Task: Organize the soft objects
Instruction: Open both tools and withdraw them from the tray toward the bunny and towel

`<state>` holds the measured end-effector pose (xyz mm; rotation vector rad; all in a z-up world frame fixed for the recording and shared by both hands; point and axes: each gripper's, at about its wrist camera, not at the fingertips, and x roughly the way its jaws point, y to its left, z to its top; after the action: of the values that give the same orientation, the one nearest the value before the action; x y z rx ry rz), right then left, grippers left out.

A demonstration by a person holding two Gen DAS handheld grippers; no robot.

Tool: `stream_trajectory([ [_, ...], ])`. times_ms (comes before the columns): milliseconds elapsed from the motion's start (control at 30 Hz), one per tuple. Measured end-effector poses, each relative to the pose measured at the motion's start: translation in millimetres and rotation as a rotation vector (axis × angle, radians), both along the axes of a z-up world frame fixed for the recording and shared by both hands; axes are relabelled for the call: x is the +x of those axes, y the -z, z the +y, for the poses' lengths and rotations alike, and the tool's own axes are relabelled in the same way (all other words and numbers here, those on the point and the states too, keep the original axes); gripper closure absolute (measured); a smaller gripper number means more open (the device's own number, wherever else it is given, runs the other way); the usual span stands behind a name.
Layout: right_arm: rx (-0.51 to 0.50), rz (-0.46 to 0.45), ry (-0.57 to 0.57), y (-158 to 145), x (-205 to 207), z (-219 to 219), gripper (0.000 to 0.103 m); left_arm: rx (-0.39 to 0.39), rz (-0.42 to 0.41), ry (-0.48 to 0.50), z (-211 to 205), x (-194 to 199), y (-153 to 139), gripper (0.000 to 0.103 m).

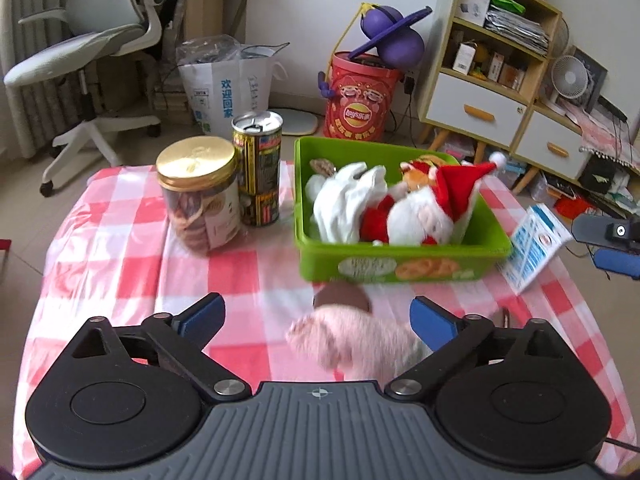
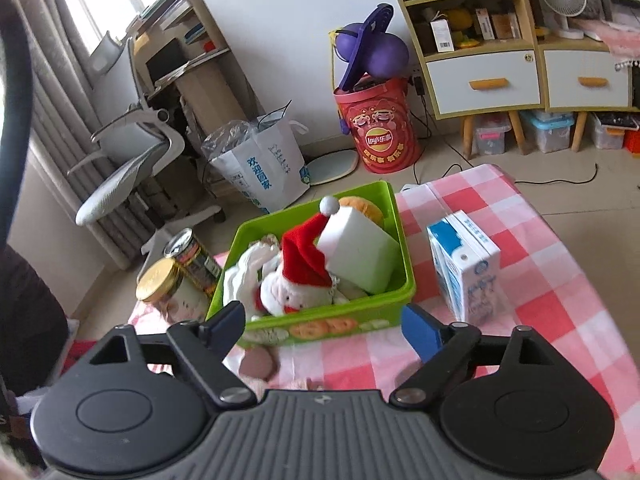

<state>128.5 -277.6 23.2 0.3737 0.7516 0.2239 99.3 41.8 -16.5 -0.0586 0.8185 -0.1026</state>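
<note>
A: What is seen nearest the left wrist camera?

B: The left gripper (image 1: 318,316) is seen with its blue fingers (image 1: 202,314) spread wide, nothing pinched. A blurred pink plush toy (image 1: 352,344) with a brown patch is shown between them on the checked tablecloth (image 1: 120,248), nearer the finger at 3 o'clock; contact cannot be told.

A: And beyond it?

B: At 12 o'clock from the toy, a green bin (image 1: 400,268) is placed. A Santa doll (image 1: 424,208) and a white cloth (image 1: 344,200) are held inside it. At 10 o'clock, a gold-lidded jar (image 1: 198,196) and a tall can (image 1: 258,172) are set side by side. A blue-and-white carton (image 1: 536,248) is seen at 2 o'clock, just beside the bin.

A: What is given by the right wrist camera?

B: The right gripper (image 2: 324,328) is shown with its fingers (image 2: 422,334) parted and empty. The bin's front wall lies just beyond them at 12 o'clock. A white foam block (image 2: 360,256) is leaned in the bin against the doll's red hat.

A: And farthest off?

B: A red drum (image 2: 378,128) topped by a purple ball (image 2: 372,50) is seen on the floor.
</note>
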Motion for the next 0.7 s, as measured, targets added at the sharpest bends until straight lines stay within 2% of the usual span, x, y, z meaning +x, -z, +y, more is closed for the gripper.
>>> stream_trajectory([
  [200, -0.031, -0.002, -0.014, 12, -23, -3, 0.028, 0.002, -0.003, 0.005, -1, -27, 13, 0.005],
  [333, -0.073, -0.006, -0.019, 32, -34, -4, 0.028, 0.032, 0.005, 0.032, -7, -36, 30, 0.005],
  [433, -0.132, 0.025, -0.029, 47, -36, 2, 0.028, 0.016, 0.002, 0.043, -9, -41, 47, 0.005],
  [600, -0.285, 0.046, -0.124, 75, -41, 21, 0.028, 0.001, -0.010, 0.047, -5, -43, 66, 0.005],
  [700, -0.316, 0.038, -0.204, 87, -48, 30, 0.028, -0.004, -0.015, 0.028, 2, -39, 71, 0.005],
])
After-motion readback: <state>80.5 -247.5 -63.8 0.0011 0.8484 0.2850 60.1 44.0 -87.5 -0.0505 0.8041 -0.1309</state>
